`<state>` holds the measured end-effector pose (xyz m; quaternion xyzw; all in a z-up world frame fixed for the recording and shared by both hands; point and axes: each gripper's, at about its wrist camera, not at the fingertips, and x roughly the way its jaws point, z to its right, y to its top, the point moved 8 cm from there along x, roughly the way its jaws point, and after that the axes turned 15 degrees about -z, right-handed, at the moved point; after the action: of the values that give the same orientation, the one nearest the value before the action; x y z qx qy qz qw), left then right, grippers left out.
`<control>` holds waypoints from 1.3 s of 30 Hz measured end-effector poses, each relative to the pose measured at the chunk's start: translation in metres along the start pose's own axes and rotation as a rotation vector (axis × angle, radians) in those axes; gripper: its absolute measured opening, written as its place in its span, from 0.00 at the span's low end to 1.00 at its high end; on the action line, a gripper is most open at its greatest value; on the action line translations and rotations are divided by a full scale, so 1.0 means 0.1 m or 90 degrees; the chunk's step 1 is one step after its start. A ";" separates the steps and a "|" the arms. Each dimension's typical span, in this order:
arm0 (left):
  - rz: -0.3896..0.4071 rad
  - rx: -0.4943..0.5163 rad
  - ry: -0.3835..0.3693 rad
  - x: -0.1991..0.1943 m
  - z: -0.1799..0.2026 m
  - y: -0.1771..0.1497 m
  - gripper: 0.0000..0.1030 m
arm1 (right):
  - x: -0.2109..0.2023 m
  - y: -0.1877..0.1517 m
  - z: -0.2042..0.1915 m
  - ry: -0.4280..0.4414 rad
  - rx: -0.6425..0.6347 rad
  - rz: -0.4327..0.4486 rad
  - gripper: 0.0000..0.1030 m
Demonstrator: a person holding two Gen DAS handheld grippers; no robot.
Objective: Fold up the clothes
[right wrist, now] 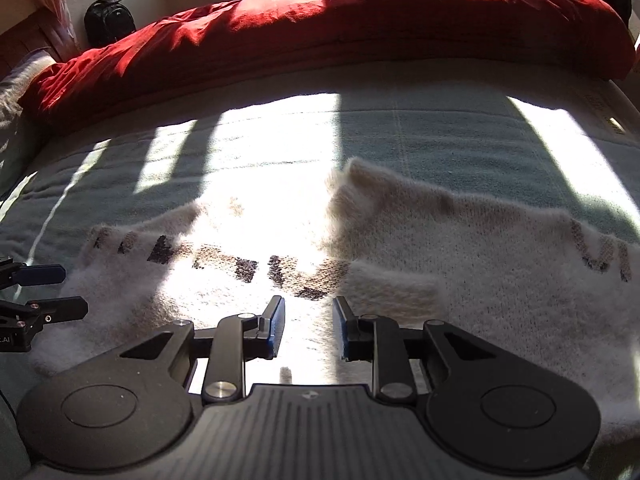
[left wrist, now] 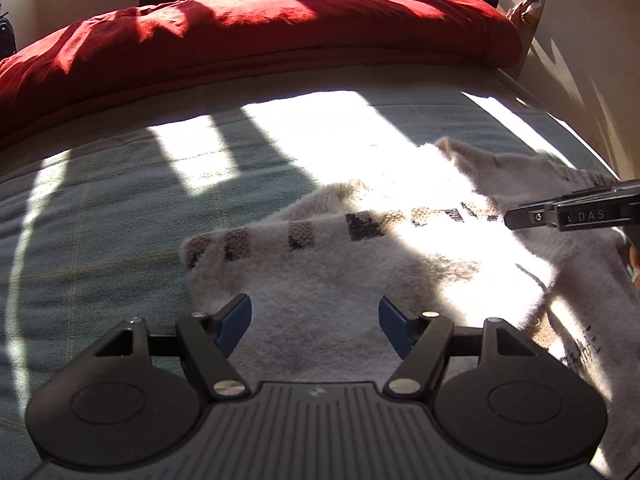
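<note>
A fuzzy cream sweater (left wrist: 340, 280) with a band of dark brown knit blocks lies on the grey-green bed cover (left wrist: 100, 220). It also shows in the right wrist view (right wrist: 460, 260), one part folded over the body. My left gripper (left wrist: 315, 322) is open and empty, low over the sweater's near left part. My right gripper (right wrist: 308, 326) is open and empty over the sweater's middle. The right gripper also shows side-on at the right edge of the left wrist view (left wrist: 520, 218). The left gripper shows at the left edge of the right wrist view (right wrist: 60, 288).
A rolled red duvet (left wrist: 260, 36) lies across the far side of the bed, also in the right wrist view (right wrist: 340, 28). A wall (left wrist: 600, 60) runs along the right. A black bag (right wrist: 109, 20) hangs at the far left. Strong sunlight patches cross the cover.
</note>
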<state>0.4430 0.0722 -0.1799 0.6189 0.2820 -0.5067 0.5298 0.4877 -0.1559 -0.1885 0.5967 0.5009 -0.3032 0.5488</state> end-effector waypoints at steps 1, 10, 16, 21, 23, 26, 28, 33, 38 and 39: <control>-0.005 0.005 0.000 -0.01 0.05 -0.06 0.67 | 0.01 0.01 -0.05 0.006 -0.005 0.002 0.33; -0.042 0.040 0.022 0.23 0.23 -0.46 0.69 | 0.22 -0.20 -0.24 0.006 -0.043 -0.031 0.34; -0.026 0.029 0.012 0.02 0.32 -0.35 0.67 | 0.02 -0.18 -0.20 -0.007 -0.053 -0.005 0.34; -0.053 0.041 0.025 0.12 0.38 -0.48 0.68 | 0.03 -0.26 -0.02 -0.028 -0.029 -0.020 0.34; -0.069 0.059 0.042 0.18 0.40 -0.53 0.69 | 0.05 -0.35 0.05 -0.032 -0.019 -0.034 0.37; -0.080 0.065 0.051 0.13 0.43 -0.44 0.67 | 0.01 -0.46 0.14 -0.027 -0.003 -0.045 0.37; -0.072 0.063 0.047 0.06 0.46 -0.33 0.67 | -0.06 -0.51 0.16 -0.021 -0.001 -0.045 0.37; -0.006 0.047 0.017 -0.05 0.58 0.15 0.67 | -0.22 -0.61 0.20 -0.007 -0.001 -0.043 0.42; 0.003 0.015 0.004 0.24 0.69 0.48 0.67 | -0.27 -0.86 0.30 0.007 0.015 -0.070 0.43; -0.002 0.006 -0.004 0.33 0.71 0.52 0.67 | -0.27 -0.93 0.32 0.009 0.017 -0.075 0.43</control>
<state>0.4761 -0.0155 -0.1860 0.6196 0.2788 -0.5104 0.5271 0.3989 -0.2039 -0.2031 0.5757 0.5350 -0.3376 0.5181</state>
